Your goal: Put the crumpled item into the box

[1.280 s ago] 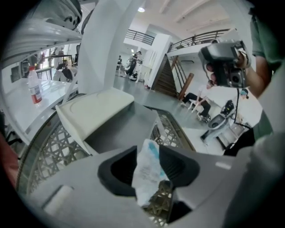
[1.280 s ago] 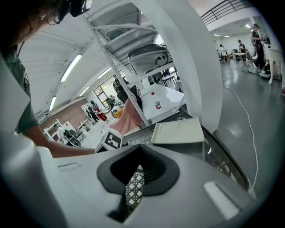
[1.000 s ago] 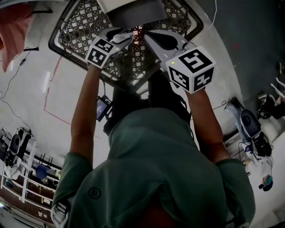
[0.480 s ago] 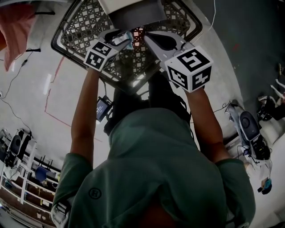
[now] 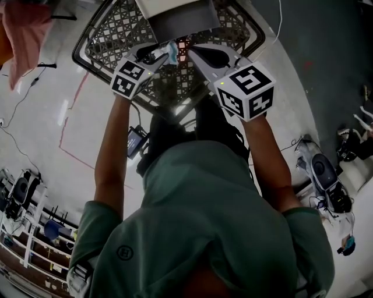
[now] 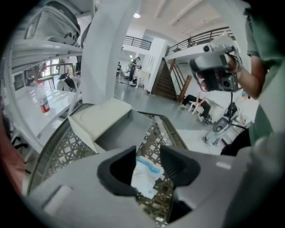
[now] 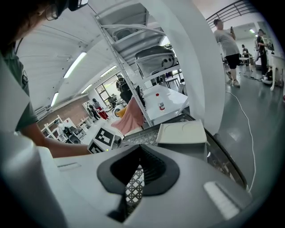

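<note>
A crumpled white item with a blue edge (image 5: 171,51) (image 6: 144,175) sits between the pads of my left gripper (image 5: 165,54) (image 6: 149,171). Its jaws have just been closing and now pinch the item, which hangs above the metal lattice table top (image 5: 113,35) (image 6: 60,149). The open grey-white box (image 5: 178,17) (image 6: 109,122) (image 7: 182,133) stands on the lattice just beyond both grippers. My right gripper (image 5: 195,51) (image 7: 139,171) hovers beside the left one, shut, with nothing in it.
A pink cloth (image 5: 20,32) hangs at the upper left. Cables and a red line run over the floor at the left. Wheeled equipment (image 5: 323,169) stands at the right, racks (image 5: 26,227) at the lower left. A bottle (image 6: 42,100) stands on a white table.
My left gripper has shifted up the picture over the lattice and closed on the crumpled item, which now shows at its tip. The right gripper has edged slightly the same way.
</note>
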